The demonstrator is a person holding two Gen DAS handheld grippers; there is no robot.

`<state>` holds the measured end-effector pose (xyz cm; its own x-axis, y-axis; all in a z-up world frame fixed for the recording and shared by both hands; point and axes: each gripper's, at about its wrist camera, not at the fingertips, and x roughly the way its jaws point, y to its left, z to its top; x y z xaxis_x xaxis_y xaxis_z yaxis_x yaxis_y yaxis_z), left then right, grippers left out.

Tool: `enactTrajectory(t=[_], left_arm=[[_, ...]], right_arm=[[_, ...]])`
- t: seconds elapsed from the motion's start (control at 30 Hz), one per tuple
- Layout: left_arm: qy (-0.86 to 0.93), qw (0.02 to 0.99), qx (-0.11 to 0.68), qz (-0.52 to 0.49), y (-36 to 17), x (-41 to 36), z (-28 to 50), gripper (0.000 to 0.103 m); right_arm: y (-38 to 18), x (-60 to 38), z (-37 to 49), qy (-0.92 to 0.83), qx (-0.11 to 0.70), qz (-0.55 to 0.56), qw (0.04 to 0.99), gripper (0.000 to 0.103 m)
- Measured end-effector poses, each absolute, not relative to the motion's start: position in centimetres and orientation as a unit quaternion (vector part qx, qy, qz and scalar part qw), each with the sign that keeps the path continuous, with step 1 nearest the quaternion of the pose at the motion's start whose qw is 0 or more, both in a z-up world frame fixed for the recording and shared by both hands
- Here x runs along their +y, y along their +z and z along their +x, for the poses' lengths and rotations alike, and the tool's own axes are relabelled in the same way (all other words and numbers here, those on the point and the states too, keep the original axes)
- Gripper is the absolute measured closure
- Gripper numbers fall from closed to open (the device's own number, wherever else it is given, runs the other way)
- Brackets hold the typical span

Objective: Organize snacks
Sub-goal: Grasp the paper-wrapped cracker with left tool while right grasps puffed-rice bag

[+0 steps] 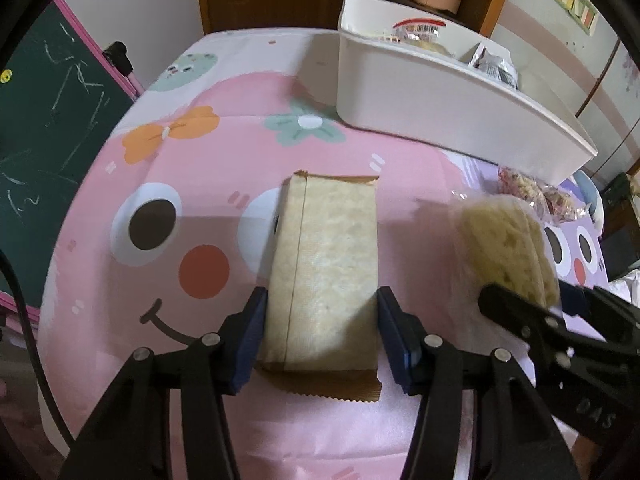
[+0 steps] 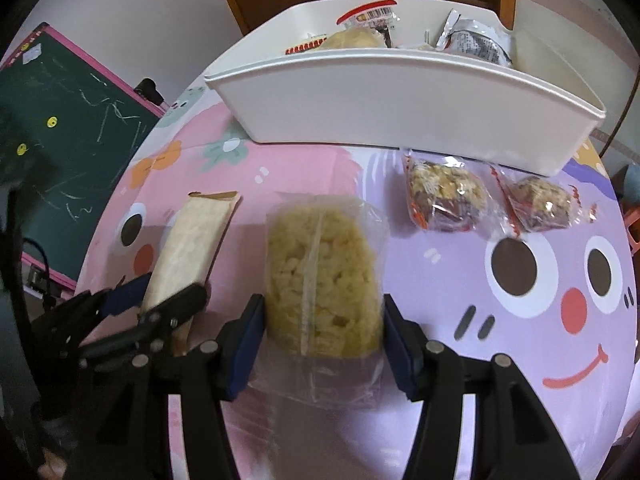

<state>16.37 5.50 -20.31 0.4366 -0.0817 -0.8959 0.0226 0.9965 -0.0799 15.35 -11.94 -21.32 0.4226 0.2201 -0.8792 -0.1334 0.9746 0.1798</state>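
My left gripper (image 1: 320, 320) is shut on a tan wrapped snack bar (image 1: 328, 256), its pads pressing both long sides; the bar also shows in the right wrist view (image 2: 192, 240). My right gripper (image 2: 324, 328) is shut on a clear bag of pale yellow puffed snack (image 2: 324, 276), seen from the side in the left wrist view (image 1: 508, 248). A white bin (image 2: 400, 96) stands at the back of the table with several packets inside. Two clear packets of nut clusters (image 2: 444, 196) (image 2: 540, 204) lie in front of the bin, to the right.
The table wears a pink and purple cartoon cloth (image 1: 180, 208). A green chalkboard with a pink frame (image 1: 44, 120) stands at the left. A wooden door and shelves are behind the table.
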Motion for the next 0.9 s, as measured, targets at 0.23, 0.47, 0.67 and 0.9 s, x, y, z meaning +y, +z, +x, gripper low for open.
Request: enactTrajectory(t=[0.23,0.47,0.67,0.9], left_arm=[[-0.032,0.868,0.495,-0.010,-17.6,5.1,15.4,0.051],[-0.037,0.872,0.488,-0.013,-17.0,5.1,15.1,0.051],[-0.037,0.883,0.468,-0.009,-16.1,4.9,14.6,0.051],[-0.064,0.899,0.432,-0.016,-12.2,4.2,14.2,0.051]], right_arm=[[-19.5,-12.6,13.9,0.111,0.507,0.038,0.854,0.047],[-18.6,-12.8,13.3,0.115,0.497,0.038,0.859,0.047],[-18.2,-12.6,13.0,0.119,0.489,0.037,0.863,0.047],[-16.3,-12.9,12.6,0.122,0.466,0.037,0.876,0.047]])
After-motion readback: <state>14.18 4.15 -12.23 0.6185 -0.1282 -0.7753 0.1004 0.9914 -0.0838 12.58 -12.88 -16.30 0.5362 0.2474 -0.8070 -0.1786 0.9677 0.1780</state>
